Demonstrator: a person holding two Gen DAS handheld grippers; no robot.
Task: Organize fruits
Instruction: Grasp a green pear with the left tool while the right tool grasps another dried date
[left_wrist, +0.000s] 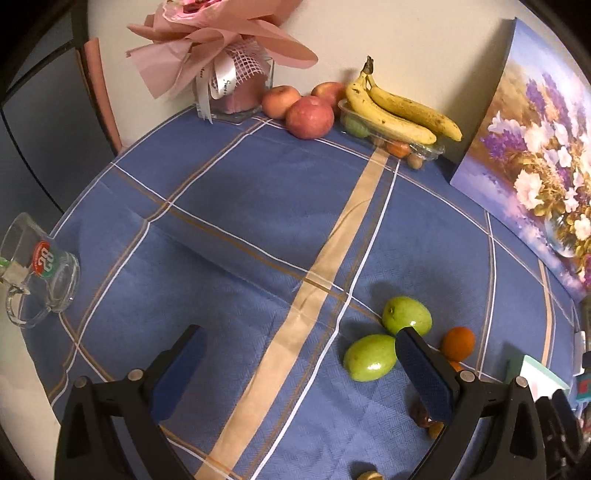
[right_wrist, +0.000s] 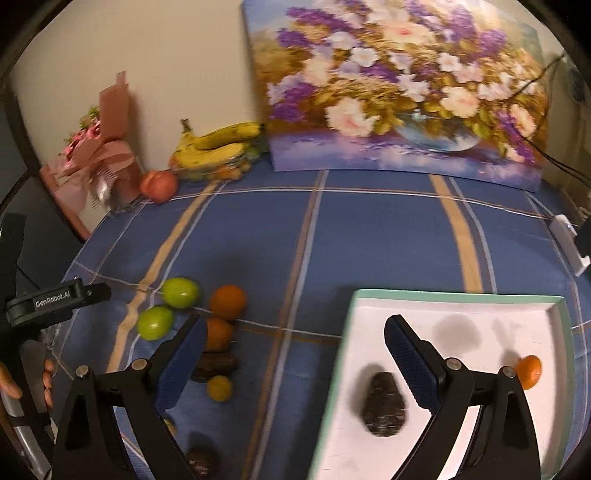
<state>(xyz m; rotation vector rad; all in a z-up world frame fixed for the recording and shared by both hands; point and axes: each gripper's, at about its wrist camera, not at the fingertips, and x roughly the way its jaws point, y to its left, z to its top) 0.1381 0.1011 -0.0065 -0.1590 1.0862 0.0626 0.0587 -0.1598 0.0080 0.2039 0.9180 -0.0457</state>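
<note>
Both grippers, left (left_wrist: 299, 365) and right (right_wrist: 295, 354), spread wide and empty, above loose fruit (right_wrist: 227, 301) beside the white tray (right_wrist: 461, 306), which holds two pieces, apparently for collecting

Right gripper (right_wrist: 295, 354) spread wide and empty above a white tray (right_wrist: 458, 314) with mint rim, dark wrinkled fruit (right_wrist: 384, 406) and small orange piece (right_wrist: 529, 371) in it, two green fruits (right_wrist: 180, 291), oranges (right_wrist: 227, 301) on blue checked tablecloth (right_wrist: 369, 236), flower painting (right_wrist: 402, 85) behind, bananas (right_wrist: 218, 146) by the wall
</note>
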